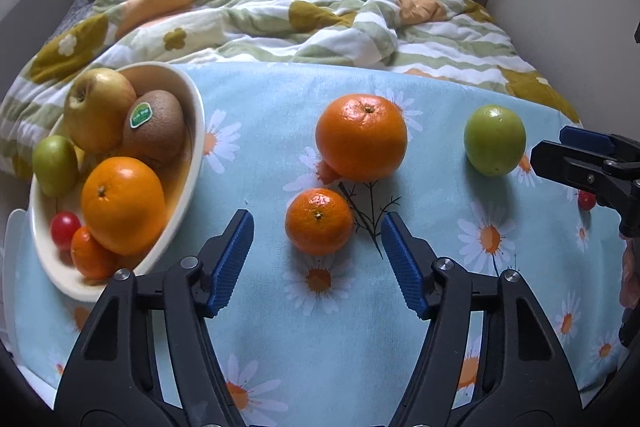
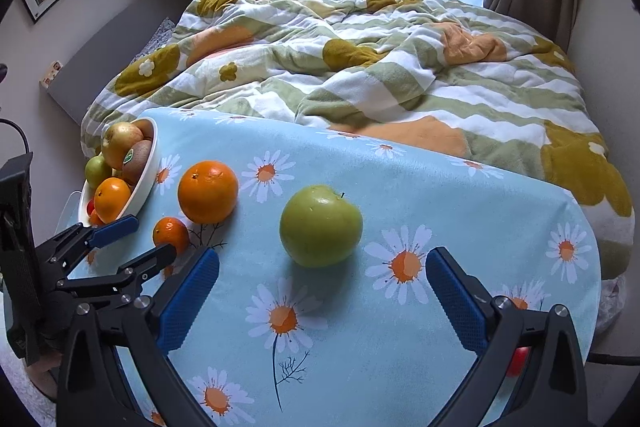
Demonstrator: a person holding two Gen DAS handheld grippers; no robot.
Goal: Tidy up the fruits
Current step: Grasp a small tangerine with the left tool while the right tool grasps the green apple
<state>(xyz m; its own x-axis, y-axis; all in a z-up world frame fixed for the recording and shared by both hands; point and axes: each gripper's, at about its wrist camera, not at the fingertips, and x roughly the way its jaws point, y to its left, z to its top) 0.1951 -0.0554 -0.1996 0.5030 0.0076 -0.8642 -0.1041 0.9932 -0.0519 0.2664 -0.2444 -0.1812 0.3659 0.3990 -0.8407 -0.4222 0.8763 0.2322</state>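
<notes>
Fruit on a counter (image 1: 280,347) under a pale blue daisy-print cloth, a bed with a flowered quilt (image 1: 280,15) beyond it; white oval bowl (image 1: 192,163) at the left edge holding a yellow apple (image 1: 98,107), a kiwi (image 1: 156,131) with a green sticker, an orange, a small green fruit, a mandarin and a red cherry tomato; loose on the cloth: large orange (image 1: 361,137), small mandarin (image 1: 319,221) just in front of it, green apple (image 2: 321,225) well to the right; left gripper (image 1: 318,263) open, jaws either side of the small mandarin, not touching it; right gripper (image 2: 322,307) open wide, empty, the green apple just ahead between its fingers, untouched.
</notes>
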